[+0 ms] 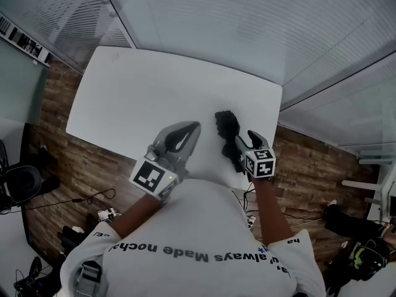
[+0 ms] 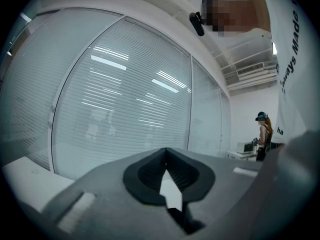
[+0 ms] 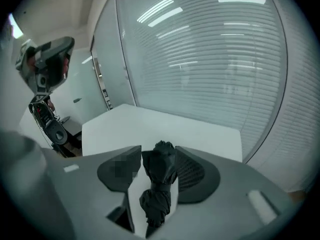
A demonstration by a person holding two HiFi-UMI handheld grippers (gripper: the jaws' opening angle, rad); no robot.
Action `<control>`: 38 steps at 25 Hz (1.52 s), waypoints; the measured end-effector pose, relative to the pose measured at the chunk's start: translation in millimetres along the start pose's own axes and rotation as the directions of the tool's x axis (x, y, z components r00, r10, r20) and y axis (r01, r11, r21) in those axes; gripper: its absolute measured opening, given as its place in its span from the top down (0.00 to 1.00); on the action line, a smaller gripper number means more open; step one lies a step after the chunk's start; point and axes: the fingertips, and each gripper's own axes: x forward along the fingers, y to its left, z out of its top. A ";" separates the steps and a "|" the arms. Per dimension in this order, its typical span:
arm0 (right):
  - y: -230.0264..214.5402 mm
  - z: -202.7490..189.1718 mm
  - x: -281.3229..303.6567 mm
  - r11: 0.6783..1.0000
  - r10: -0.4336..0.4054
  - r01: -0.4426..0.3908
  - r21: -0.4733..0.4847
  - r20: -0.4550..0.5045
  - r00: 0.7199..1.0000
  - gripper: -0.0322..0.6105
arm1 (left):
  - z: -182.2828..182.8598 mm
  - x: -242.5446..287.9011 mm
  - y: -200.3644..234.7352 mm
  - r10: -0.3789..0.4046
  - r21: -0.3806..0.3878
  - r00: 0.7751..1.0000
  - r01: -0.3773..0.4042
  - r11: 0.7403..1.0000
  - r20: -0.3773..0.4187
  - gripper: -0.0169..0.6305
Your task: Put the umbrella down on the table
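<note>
Head view: umbrella (image 1: pixel 228 129) lies by the table's (image 1: pixel 124 91) near edge, pointing across its wide top; right tool (image 1: pixel 253 136) is closing on nothing above it; left tool (image 1: pixel 195 126) closed.

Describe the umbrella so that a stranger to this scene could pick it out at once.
Start at the white table beside the glass wall hung with blinds, then go to its near corner on the person's right. There lies the umbrella: folded into a short bundle, strapped round the middle, and the only black thing on the white top.
</note>
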 end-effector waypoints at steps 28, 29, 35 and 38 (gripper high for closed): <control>103.7 172.3 -206.1 0.979 0.107 0.014 -0.203 0.574 0.812 0.76 | 9.9 5.1 -21.2 -0.036 0.018 0.999 0.035 0.999 0.018 0.97; 104.6 171.8 -206.9 0.979 0.107 0.015 -0.204 0.573 0.812 0.76 | 9.8 4.6 -22.1 -0.036 0.017 0.999 0.035 0.999 0.017 0.97; 105.5 163.8 -206.6 0.981 0.107 0.006 -0.193 0.571 0.814 0.77 | 6.9 1.7 -25.8 -0.035 0.016 0.999 0.035 0.999 0.012 0.97; 103.0 159.4 -204.5 0.982 0.105 0.004 -0.188 0.566 0.817 0.77 | 3.5 1.5 -25.8 -0.030 0.013 1.000 0.030 0.999 0.008 0.97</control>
